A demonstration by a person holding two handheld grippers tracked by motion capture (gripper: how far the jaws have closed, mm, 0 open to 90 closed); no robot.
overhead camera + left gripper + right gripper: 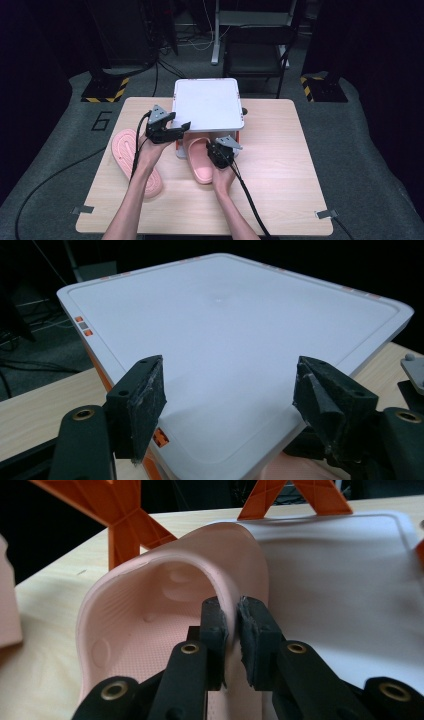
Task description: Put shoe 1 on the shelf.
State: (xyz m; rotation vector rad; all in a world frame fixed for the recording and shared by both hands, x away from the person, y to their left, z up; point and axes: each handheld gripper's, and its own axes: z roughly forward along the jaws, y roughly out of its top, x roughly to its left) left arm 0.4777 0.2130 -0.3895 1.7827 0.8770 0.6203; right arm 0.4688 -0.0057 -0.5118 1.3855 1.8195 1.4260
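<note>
Underneath the white rack point(207, 104), at the desk's point(280, 165) far edge, one pink slipper point(199, 161) lies half in, its strap pinched by the right gripper point(218, 152). A second slipper point(134, 159) lies near the left edge. Left gripper point(172, 131) hovers wide apart, empty. Grey carpeted floor surrounds.

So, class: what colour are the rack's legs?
Orange; the rack's legs show best in the right gripper view.
</note>
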